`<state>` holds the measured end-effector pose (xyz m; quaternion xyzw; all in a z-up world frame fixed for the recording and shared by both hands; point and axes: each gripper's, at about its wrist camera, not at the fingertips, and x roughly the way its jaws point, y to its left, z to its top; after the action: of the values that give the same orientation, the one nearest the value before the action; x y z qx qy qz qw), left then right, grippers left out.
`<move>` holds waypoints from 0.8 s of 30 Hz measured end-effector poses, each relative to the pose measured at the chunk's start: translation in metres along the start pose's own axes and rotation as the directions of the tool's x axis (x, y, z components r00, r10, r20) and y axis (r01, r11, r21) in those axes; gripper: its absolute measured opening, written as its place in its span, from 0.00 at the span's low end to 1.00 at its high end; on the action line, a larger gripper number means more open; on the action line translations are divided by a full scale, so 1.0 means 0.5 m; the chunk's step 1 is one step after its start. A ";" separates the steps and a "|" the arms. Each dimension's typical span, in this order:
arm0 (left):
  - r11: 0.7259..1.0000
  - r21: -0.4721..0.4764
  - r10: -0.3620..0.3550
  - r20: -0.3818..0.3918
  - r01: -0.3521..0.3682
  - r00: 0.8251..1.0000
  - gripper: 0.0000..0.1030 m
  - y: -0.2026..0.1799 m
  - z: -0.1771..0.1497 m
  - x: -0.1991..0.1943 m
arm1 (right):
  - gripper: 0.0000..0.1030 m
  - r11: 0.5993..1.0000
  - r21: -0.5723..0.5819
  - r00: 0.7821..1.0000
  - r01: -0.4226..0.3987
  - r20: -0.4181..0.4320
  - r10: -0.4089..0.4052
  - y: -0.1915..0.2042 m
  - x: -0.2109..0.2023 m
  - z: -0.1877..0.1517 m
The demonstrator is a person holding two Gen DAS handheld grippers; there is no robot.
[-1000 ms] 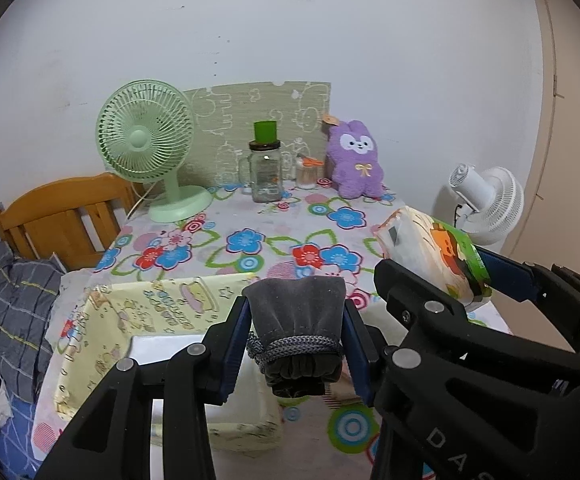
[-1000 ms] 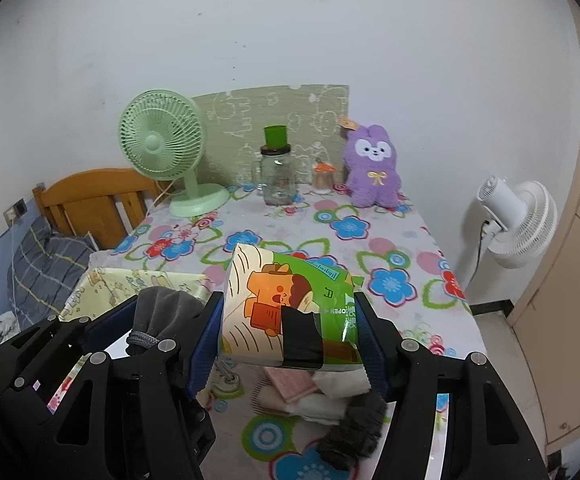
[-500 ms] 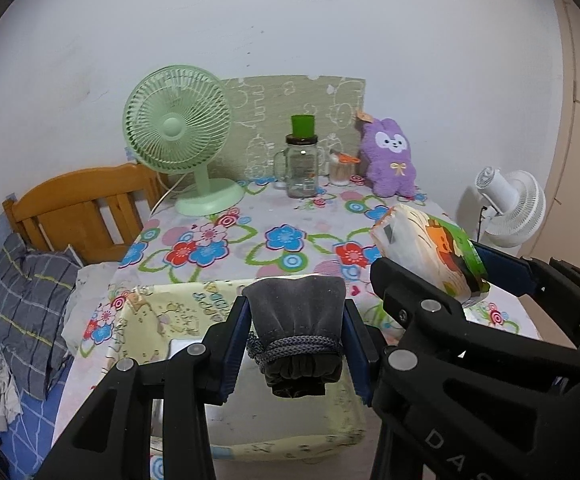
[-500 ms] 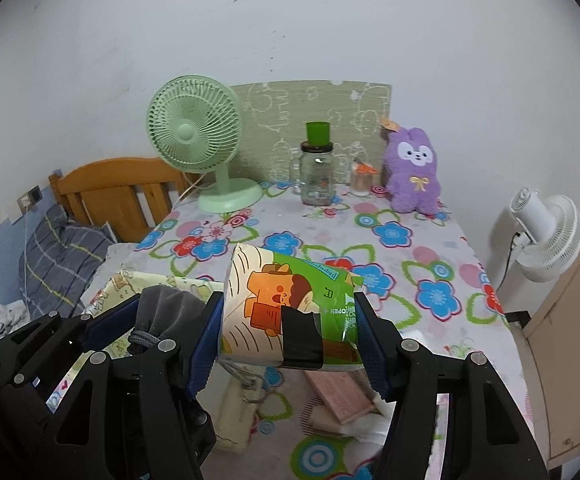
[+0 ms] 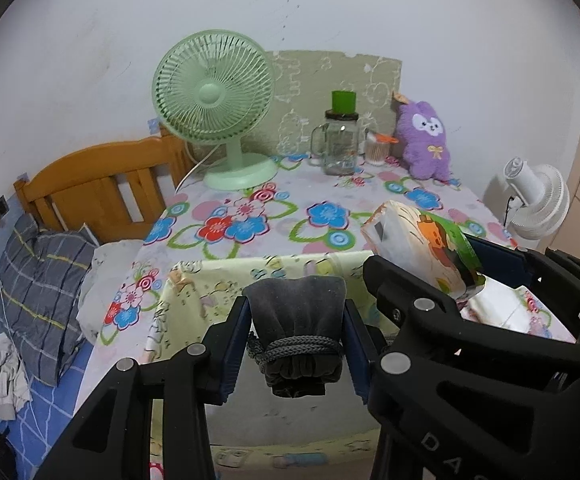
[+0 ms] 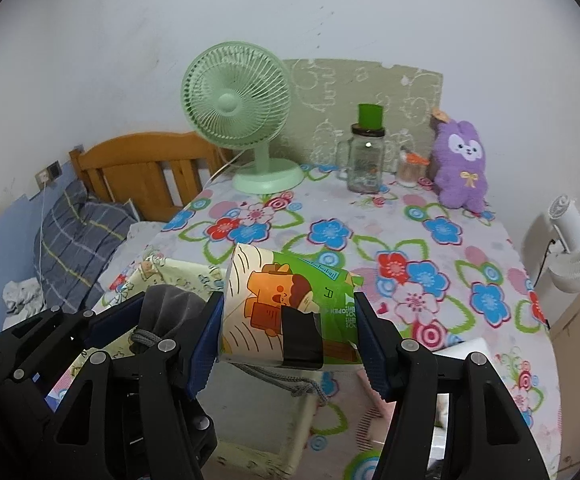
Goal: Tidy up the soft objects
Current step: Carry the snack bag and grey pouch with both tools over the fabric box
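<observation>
Velvety grey pouch (image 5: 297,312) pinched in left tool (image 5: 296,344); glossy tissue pack (image 6: 288,312) in right tool (image 6: 290,344).

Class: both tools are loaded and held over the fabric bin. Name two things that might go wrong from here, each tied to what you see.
1. The left tool and right tool sit very close together over the fabric bin, so they may collide when releasing.
2. The tissue pack is wide and tilted; dropped now, it might catch the bin's soft rim, or land on the grey drawstring pouch.
</observation>
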<state>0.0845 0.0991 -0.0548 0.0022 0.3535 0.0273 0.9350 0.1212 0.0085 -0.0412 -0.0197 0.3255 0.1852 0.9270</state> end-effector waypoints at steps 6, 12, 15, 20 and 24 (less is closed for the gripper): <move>1.000 -0.003 0.008 -0.037 -0.008 0.999 0.45 0.028 -0.015 0.028 | 0.63 1.000 -0.007 0.999 -0.029 -0.033 0.029 0.026 0.036 -0.009; 1.000 -0.008 0.005 -0.081 -0.006 0.997 0.47 0.049 -0.026 0.065 | 0.63 0.997 0.009 0.994 -0.071 -0.083 0.072 0.037 0.076 -0.018; 1.000 -0.010 -0.012 -0.101 0.011 0.995 0.47 0.056 -0.031 0.081 | 0.63 0.997 0.014 0.991 -0.072 -0.109 0.073 0.041 0.093 -0.025; 0.999 -0.011 -0.044 -0.128 0.043 0.991 0.50 0.057 -0.035 0.106 | 0.63 0.998 0.023 0.987 -0.055 -0.147 0.058 0.038 0.119 -0.033; 0.998 -0.008 -0.056 -0.137 0.056 0.989 0.53 0.060 -0.034 0.121 | 0.63 0.999 0.009 0.988 -0.041 -0.146 0.042 0.039 0.123 -0.034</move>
<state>0.1171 0.1319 -0.1069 -0.0114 0.4167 0.0017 0.9090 0.1482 0.0442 -0.0907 -0.0236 0.3936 0.2017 0.8966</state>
